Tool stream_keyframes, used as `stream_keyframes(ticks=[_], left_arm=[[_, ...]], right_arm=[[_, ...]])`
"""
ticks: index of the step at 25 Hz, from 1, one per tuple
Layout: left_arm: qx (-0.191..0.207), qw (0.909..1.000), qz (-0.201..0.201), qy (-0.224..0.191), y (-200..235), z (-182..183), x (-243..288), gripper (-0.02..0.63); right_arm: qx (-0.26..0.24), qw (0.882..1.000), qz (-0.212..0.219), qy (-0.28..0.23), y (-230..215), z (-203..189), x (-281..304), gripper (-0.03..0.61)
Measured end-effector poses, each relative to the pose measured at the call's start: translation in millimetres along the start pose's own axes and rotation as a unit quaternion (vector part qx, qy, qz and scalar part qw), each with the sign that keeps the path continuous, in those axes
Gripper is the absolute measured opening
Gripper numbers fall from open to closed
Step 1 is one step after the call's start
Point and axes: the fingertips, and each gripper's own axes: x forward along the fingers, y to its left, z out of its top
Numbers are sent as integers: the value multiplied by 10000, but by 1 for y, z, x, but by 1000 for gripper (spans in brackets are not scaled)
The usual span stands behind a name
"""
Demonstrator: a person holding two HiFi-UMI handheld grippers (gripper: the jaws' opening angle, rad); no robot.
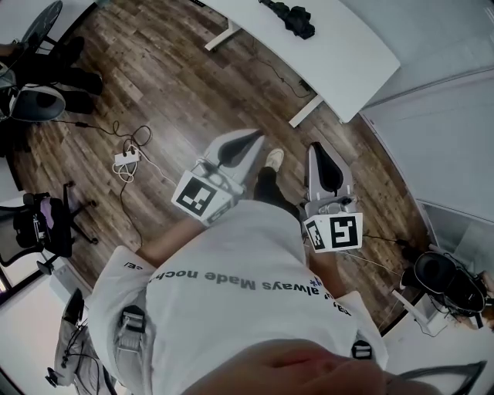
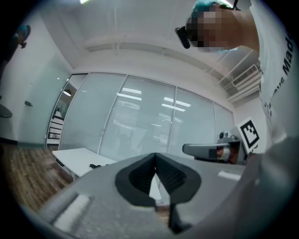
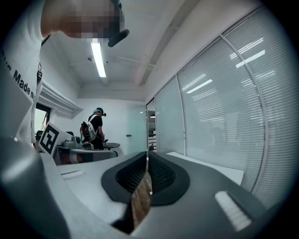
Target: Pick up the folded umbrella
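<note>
While the grey left gripper (image 1: 252, 139) & grey right gripper (image 1: 317, 151) sit pressed together, empty, short of the long white table (image 1: 340, 62), the black folded umbrella (image 1: 296, 18) lies on it (far end). Prob. light, stiff core, slick fabric; grab mid-body.

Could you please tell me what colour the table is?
White, with white legs; the table shows best in the head view.

Left gripper (image 1: 253, 139) and right gripper (image 1: 317, 148) were held out level, side by side and apart, both pointing the same way. Each gripper's jaws were closed together at the tips, empty.
</note>
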Motion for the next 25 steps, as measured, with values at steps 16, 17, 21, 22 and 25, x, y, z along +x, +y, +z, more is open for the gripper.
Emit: stream_keyframes(ticks=[16, 17, 21, 22, 25], left_arm=[[118, 9997, 197, 126, 68, -2, 202, 3], [122, 9996, 219, 119, 71, -1, 213, 4], [136, 9994, 307, 70, 81, 2, 251, 3], [130, 9994, 329, 64, 83, 3, 258, 3], [123, 9991, 400, 58, 92, 5, 275, 3]], right_arm=[[91, 9998, 166, -29, -190, 4, 103, 9], [77, 9998, 176, -33, -201, 5, 108, 9], [60, 9997, 229, -52, -237, 11, 122, 9], [49, 9997, 250, -48, -244, 12, 126, 8], [4, 9995, 309, -31, -259, 16, 137, 8]])
